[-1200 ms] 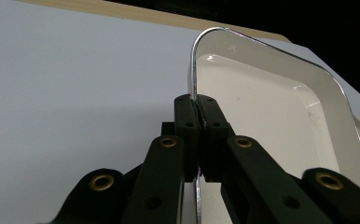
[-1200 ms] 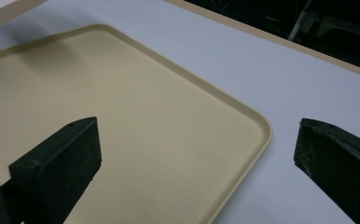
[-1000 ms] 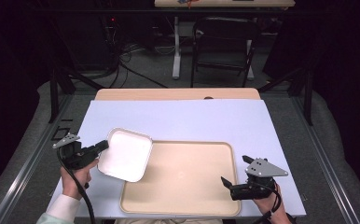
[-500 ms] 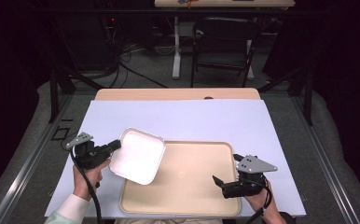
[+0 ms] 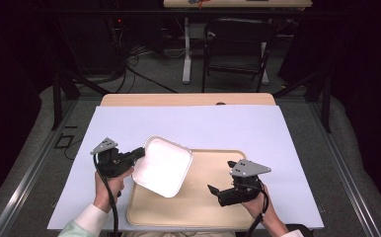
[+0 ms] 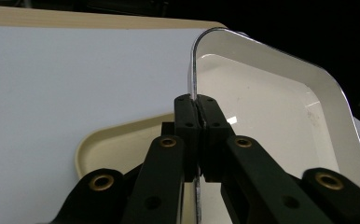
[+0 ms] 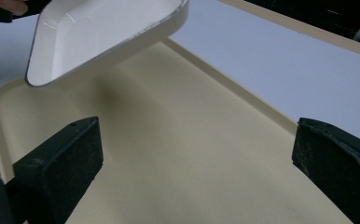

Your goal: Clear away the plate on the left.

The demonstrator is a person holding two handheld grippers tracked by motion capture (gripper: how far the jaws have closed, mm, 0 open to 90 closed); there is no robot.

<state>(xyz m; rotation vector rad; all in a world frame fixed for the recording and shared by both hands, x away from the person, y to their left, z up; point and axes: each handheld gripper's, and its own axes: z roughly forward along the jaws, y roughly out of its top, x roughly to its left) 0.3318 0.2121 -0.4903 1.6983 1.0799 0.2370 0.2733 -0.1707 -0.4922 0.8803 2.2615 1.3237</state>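
A white square dish hangs tilted above the left part of a beige tray. My left gripper is shut on the dish's left rim; in the left gripper view the jaws pinch the rim edge and the dish opens to the right. My right gripper hovers over the tray's right half, open, with nothing between its fingers. In the right gripper view the dish floats above the tray at the upper left, casting a shadow.
The tray lies on a white sheet covering the table, whose wooden far edge shows beyond it. A chair and table legs stand on the floor behind. The sheet is bare beyond and beside the tray.
My left gripper has carried the dish rightward and lifted it over the tray's left part. The right gripper has shifted left and inward over the tray.
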